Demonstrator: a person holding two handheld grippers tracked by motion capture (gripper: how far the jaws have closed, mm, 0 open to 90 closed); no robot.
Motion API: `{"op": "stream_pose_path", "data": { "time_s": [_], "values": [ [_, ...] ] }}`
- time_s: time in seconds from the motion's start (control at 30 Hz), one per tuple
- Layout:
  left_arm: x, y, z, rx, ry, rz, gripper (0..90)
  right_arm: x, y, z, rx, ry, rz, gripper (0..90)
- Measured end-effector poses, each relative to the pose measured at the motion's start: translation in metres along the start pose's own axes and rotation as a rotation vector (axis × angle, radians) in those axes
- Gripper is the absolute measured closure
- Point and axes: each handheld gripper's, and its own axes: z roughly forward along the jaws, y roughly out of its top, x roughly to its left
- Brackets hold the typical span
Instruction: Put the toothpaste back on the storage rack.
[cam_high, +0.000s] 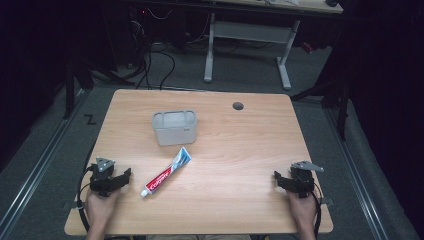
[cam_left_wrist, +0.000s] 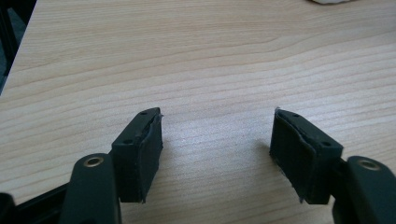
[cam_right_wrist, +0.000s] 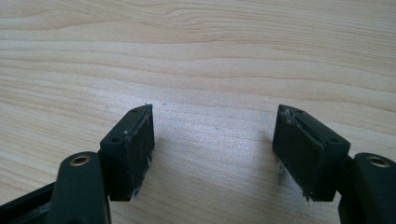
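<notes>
High view — one toothpaste tube (cam_high: 166, 173), one grey caddy (cam_high: 174, 127), two grippers (cam_high: 111, 180) (cam_high: 292, 180) — both released.

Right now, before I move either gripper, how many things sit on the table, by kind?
Toothpaste tube: 1, lying flat
Grey holder: 1, upright
Grippers: 2, the left gripper and the right gripper, both open and resting near the table's front edge
Total: 4
</notes>
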Motion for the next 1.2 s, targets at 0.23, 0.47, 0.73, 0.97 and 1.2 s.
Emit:
{"op": "stream_pose_path", "data": {
  "time_s": [0.23,0.47,0.73,0.97,1.2],
  "values": [
    [0.0,-0.001,0.0,0.009,-0.028,0.026,27.6,0.0,0.0,0.0,0.0,0.0,0.002,29.5],
    [0.001,-0.001,-0.002,0.014,-0.039,0.02,25.4,0.0,0.0,0.0,-0.001,0.001,0.002,29.5],
    [0.002,0.0,-0.004,0.038,-0.046,0.025,27.1,0.0,0.0,0.0,-0.001,0.002,0.004,29.5],
    [-0.001,0.003,-0.008,0.044,-0.058,0.046,27.8,0.0,0.0,0.0,-0.002,0.002,0.002,29.4],
    [-0.005,0.006,-0.013,0.028,-0.078,0.031,28.6,0.0,0.0,0.0,0.0,0.003,0.003,29.3]
  ]
}}
